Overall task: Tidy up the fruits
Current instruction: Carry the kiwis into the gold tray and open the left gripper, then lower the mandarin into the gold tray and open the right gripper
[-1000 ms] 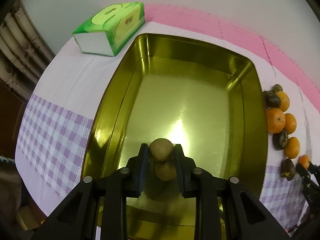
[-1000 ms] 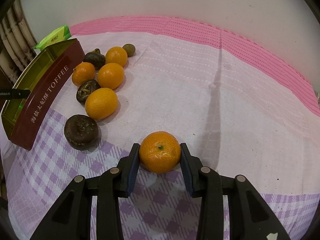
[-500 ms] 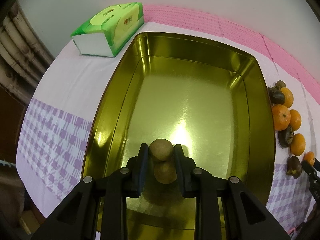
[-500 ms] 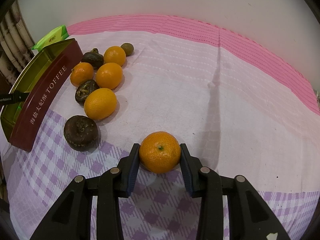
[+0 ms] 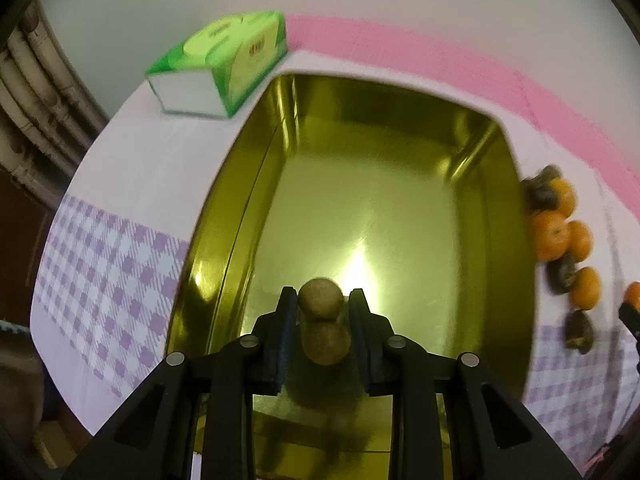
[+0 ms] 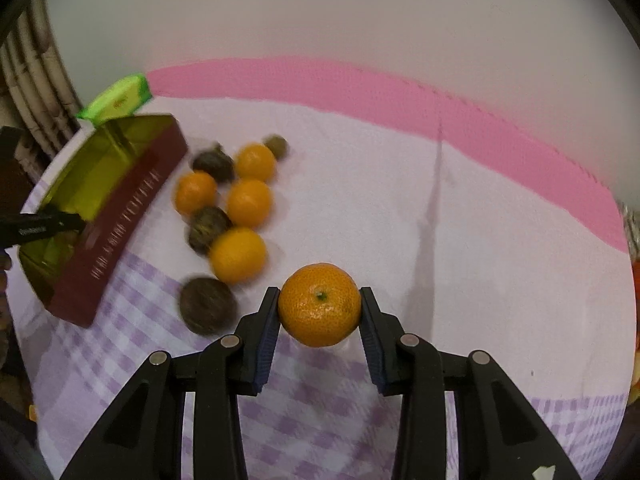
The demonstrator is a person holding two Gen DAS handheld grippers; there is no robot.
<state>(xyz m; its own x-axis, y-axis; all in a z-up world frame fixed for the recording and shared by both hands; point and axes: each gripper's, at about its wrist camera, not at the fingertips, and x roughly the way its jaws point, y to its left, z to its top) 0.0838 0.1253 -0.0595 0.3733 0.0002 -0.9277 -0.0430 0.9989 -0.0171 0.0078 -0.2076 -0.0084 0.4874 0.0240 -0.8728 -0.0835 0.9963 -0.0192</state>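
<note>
My left gripper (image 5: 322, 304) is shut on a small brown fruit (image 5: 321, 300), held low over the near end of the gold tin (image 5: 400, 216); the fruit's reflection shows below it. My right gripper (image 6: 319, 306) is shut on a tangerine (image 6: 319, 304), lifted above the cloth. A cluster of tangerines (image 6: 248, 202) and dark brown fruits (image 6: 207, 310) lies on the cloth beside the tin's red wall (image 6: 120, 224). The same cluster shows at the right in the left wrist view (image 5: 560, 236).
A green tissue pack (image 5: 224, 60) lies behind the tin's far left corner. The cloth is white with a purple check at the front and a pink band (image 6: 360, 84) at the back by the wall. Pipes (image 5: 36, 92) stand at the left.
My right gripper has risen and tilted up with the tangerine, off the cloth. My left gripper has shifted slightly with the brown fruit over the tin.
</note>
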